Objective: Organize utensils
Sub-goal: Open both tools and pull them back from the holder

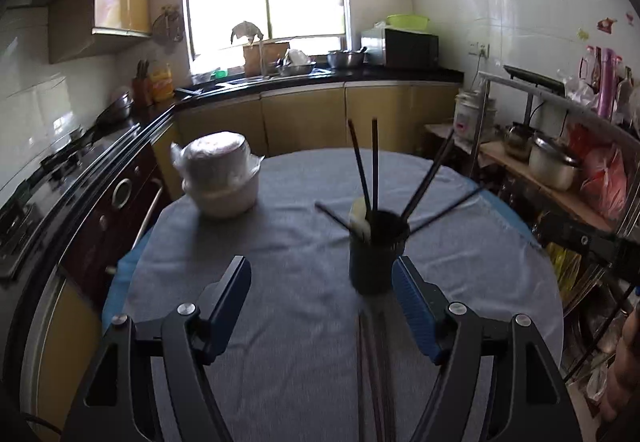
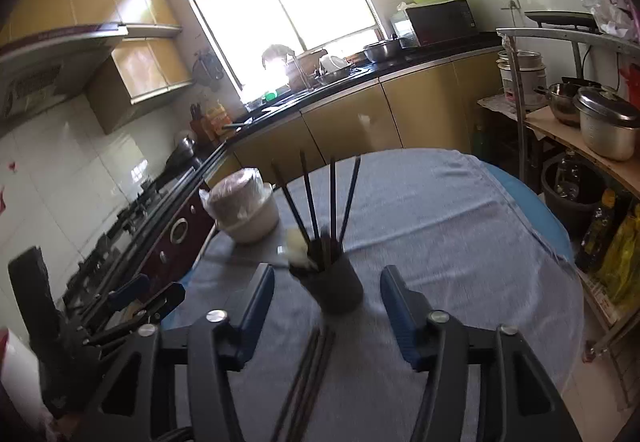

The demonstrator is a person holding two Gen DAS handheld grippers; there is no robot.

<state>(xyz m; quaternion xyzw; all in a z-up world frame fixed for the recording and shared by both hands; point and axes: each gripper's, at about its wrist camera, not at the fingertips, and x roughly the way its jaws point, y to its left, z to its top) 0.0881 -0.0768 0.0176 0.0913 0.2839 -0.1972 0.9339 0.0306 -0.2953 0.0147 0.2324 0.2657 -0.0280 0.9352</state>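
Note:
A dark utensil cup (image 1: 374, 262) stands on the round table's grey cloth (image 1: 280, 242), holding several dark chopsticks (image 1: 375, 169) and a pale utensil (image 1: 360, 217). More loose chopsticks (image 1: 372, 370) lie flat on the cloth in front of the cup. My left gripper (image 1: 322, 274) is open, nothing between its blue pads, the cup just ahead by its right finger. In the right wrist view my right gripper (image 2: 328, 282) is open too, with the cup (image 2: 336, 286) just beyond its fingertips and the loose chopsticks (image 2: 308, 374) lying under it. The left gripper (image 2: 148, 298) shows at the left there.
A plastic-wrapped stack of white bowls (image 1: 220, 177) sits on the table's far left. A gas stove (image 1: 60, 169) runs close along the left. A shelf rack with pots (image 1: 552, 161) stands right of the table. Yellow cabinets and a sink counter (image 1: 320, 77) lie behind.

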